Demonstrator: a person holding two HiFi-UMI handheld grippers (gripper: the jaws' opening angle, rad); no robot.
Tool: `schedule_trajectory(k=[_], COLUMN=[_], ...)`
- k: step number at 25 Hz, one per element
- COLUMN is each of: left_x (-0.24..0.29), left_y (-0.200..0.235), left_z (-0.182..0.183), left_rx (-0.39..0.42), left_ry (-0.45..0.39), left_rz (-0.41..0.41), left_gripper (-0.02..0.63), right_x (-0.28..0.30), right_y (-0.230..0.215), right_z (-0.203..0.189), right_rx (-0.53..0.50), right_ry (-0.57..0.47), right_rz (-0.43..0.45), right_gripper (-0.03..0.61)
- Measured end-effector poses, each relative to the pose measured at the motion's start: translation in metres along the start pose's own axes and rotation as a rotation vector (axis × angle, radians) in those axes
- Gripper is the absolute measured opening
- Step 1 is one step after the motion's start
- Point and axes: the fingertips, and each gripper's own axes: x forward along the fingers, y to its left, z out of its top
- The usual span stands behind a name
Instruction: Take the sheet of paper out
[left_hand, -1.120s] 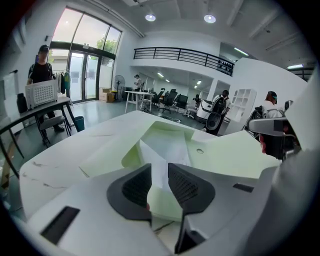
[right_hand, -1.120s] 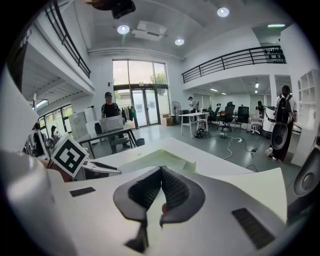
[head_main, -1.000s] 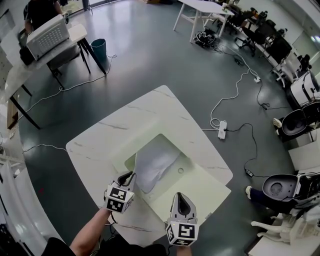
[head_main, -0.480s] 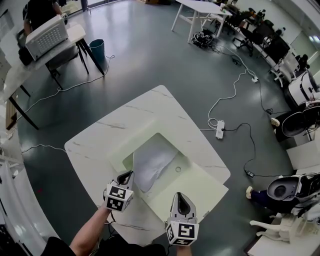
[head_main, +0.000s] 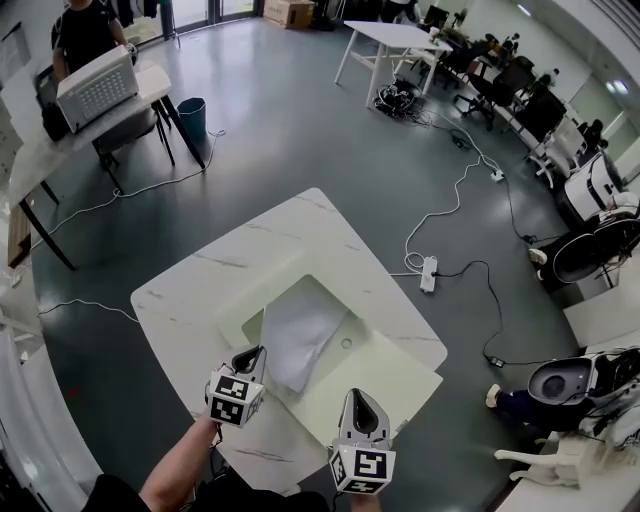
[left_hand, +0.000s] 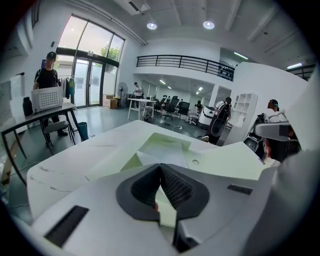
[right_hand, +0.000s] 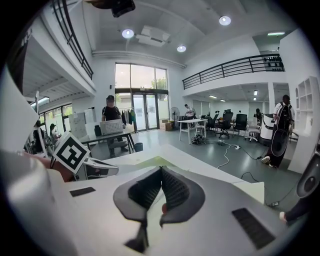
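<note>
Nearest you: right gripper (head_main: 362, 397) clenched on the near edge of the pale green folder (head_main: 392, 372), with a thin pale strip between its pads. Left gripper (head_main: 254, 353) likewise clamped on a green edge. Probably both grips pin the cover so the pocket gapes. The sheet of paper (head_main: 298, 335) lies inside the open folder just beyond your left jaws, ungripped. The table (head_main: 215, 270) is bare to the left and beyond, so draw the sheet out there. The power strip (head_main: 428, 272) is on the floor, well apart.
</note>
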Motion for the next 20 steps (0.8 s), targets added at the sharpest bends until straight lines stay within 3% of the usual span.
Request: schedule_trajectory(k=[9,20], left_x=[-0.022,-0.036], left_y=[-0.028,-0.060], left_z=[0.003,-0.013], left_rx=[0.005,0.022], left_ry=[-0.011,0.004], left_rz=[-0.023,-0.044], left_gripper=[0.025,0.025], right_x=[-0.036,-0.085], right_y=[-0.005,-0.016], right_z=[0.015,0.005], right_rx=[-0.004,0.002], right_ry=[-0.056,-0.070], right_rz=[-0.021,-0.056], right_gripper=[0.017,0.017])
